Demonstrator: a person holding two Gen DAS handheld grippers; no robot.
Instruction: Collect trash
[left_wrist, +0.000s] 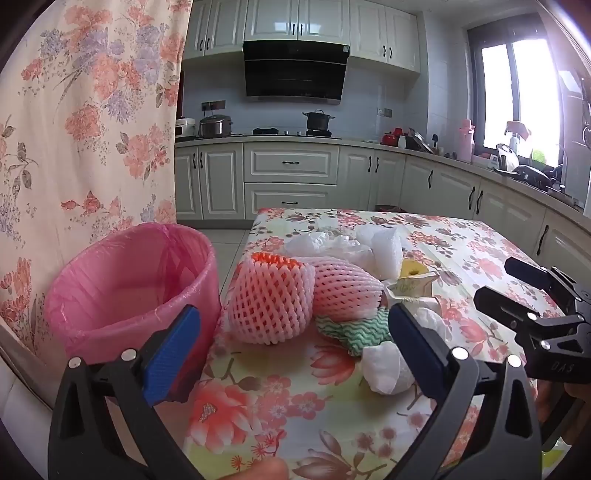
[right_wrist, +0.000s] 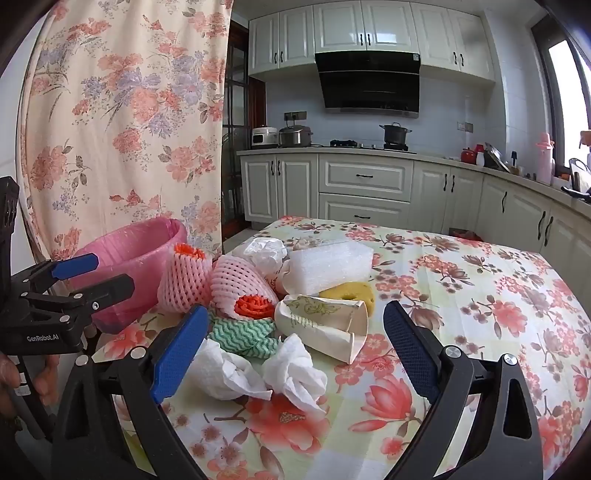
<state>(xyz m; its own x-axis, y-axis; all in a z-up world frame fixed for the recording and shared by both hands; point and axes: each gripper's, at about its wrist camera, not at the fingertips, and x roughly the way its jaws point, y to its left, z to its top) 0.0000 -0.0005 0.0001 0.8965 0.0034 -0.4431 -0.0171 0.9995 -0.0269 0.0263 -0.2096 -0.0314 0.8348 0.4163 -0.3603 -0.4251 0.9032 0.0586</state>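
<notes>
A heap of trash lies on the floral tablecloth: two pink foam fruit nets (left_wrist: 271, 301) (right_wrist: 240, 286), a green wavy cloth (left_wrist: 354, 330) (right_wrist: 242, 334), crumpled white tissues (right_wrist: 236, 371), a crushed paper cup (right_wrist: 325, 325), a yellow sponge (right_wrist: 349, 291) and a white foam block (right_wrist: 328, 267). A pink-lined bin (left_wrist: 125, 291) (right_wrist: 129, 254) stands left of the table. My left gripper (left_wrist: 295, 339) is open, short of the nets. My right gripper (right_wrist: 291, 354) is open over the tissues, touching nothing. Each gripper shows in the other's view: the right gripper (left_wrist: 517, 291) and the left gripper (right_wrist: 96, 273).
A floral curtain (left_wrist: 85, 129) hangs behind the bin on the left. The table (right_wrist: 480, 295) extends to the right with bare cloth. Kitchen cabinets (left_wrist: 291, 177), a range hood and a cluttered counter line the far walls. A hand (right_wrist: 22, 373) grips the left tool's handle.
</notes>
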